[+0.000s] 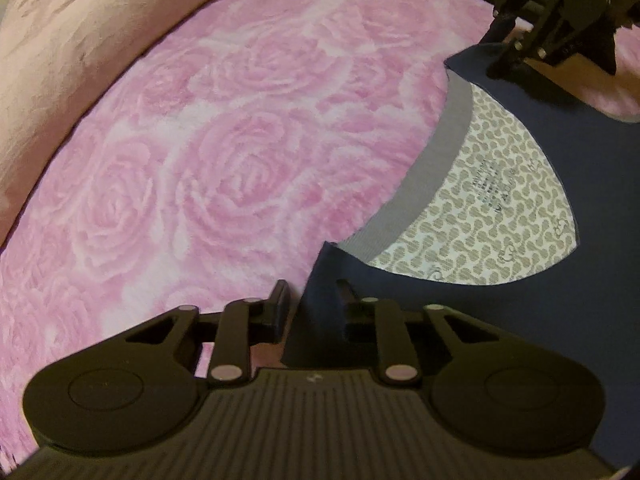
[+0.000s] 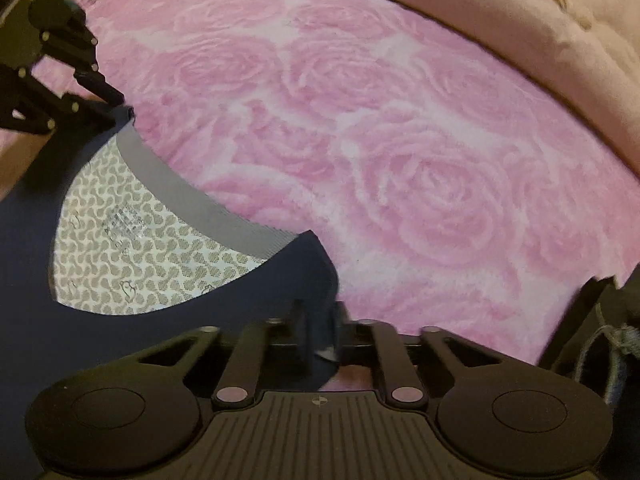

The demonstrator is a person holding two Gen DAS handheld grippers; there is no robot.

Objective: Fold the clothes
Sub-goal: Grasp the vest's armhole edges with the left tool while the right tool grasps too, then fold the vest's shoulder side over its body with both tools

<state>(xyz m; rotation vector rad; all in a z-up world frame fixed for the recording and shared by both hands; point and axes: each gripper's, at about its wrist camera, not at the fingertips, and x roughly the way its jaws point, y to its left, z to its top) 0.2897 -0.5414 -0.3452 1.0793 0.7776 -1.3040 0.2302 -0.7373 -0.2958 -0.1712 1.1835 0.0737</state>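
while the navy shirt (image 1: pixel 500 320) lies flat on the rose-patterned blanket (image 1: pixel 180 160), each gripper pinches a shoulder corner beside the grey collar (image 1: pixel 432 168). the left gripper (image 1: pixel 312 308) has fabric between narrow jaws; the right gripper (image 2: pixel 320 328) is clamped tight (cloth bunched between its pads). the body trails back toward the person, so both hands sit equally near.

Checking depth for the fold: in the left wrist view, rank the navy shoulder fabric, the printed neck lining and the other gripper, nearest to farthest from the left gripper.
1. Navy shoulder fabric, between the left gripper fingers.
2. Printed neck lining, mid-right.
3. Right gripper, top right.
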